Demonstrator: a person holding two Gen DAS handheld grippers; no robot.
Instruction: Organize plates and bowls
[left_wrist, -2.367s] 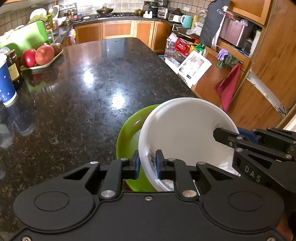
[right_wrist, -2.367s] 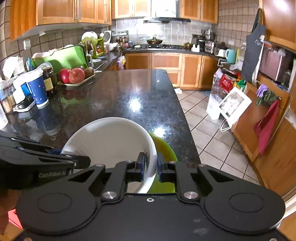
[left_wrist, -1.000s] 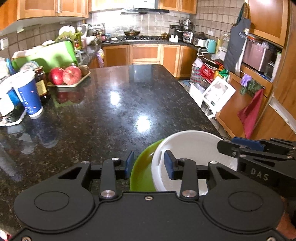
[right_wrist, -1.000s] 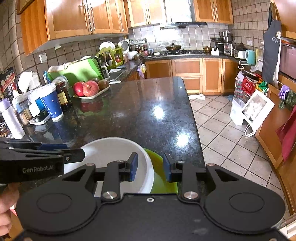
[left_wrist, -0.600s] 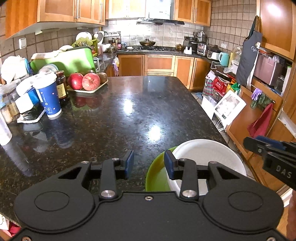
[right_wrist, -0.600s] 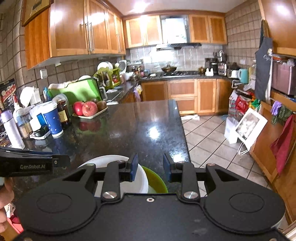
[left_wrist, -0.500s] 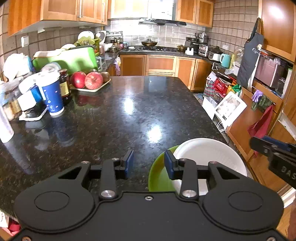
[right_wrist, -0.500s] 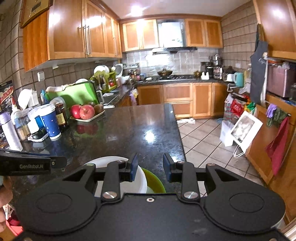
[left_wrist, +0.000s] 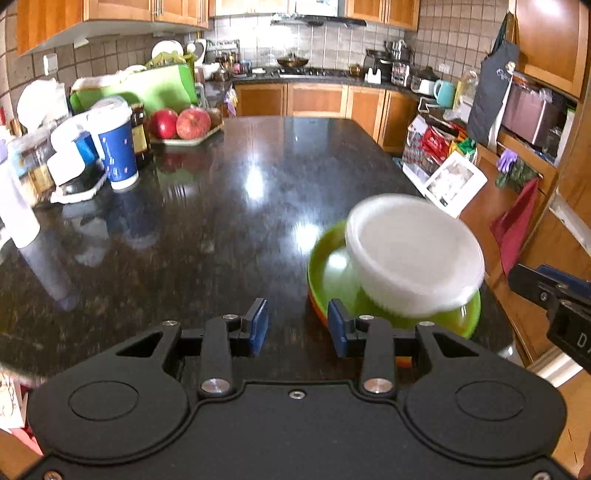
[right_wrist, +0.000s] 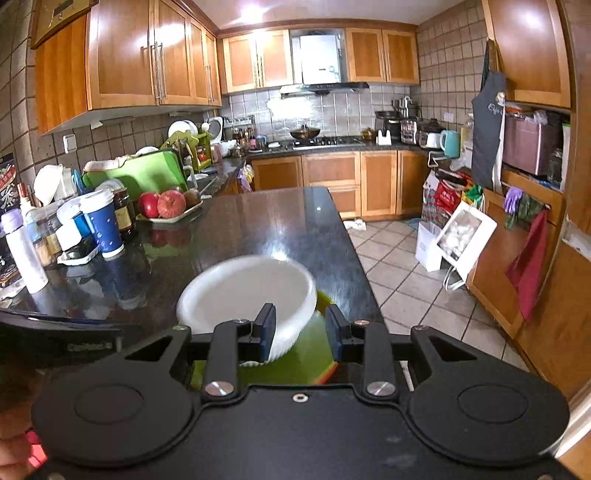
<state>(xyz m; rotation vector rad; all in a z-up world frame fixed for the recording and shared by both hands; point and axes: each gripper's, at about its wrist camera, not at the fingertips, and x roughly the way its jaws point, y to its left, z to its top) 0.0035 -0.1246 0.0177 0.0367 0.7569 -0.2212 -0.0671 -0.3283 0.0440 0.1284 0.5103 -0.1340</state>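
Note:
A white bowl sits in a green plate that lies on an orange plate, at the near right corner of the black granite counter. My left gripper is open and empty, just left of and behind the stack. My right gripper is open and empty, just behind the white bowl and the green plate. The right gripper's side also shows in the left wrist view.
At the counter's left stand a blue paper cup, jars, a white bottle and a tray of apples. A green cutting board leans behind. Tiled floor and a red cloth are to the right.
Both grippers let go of the white bowl, opened and drew back and up. The bowl now rests in the green plate; the orange plate under it has come into view.

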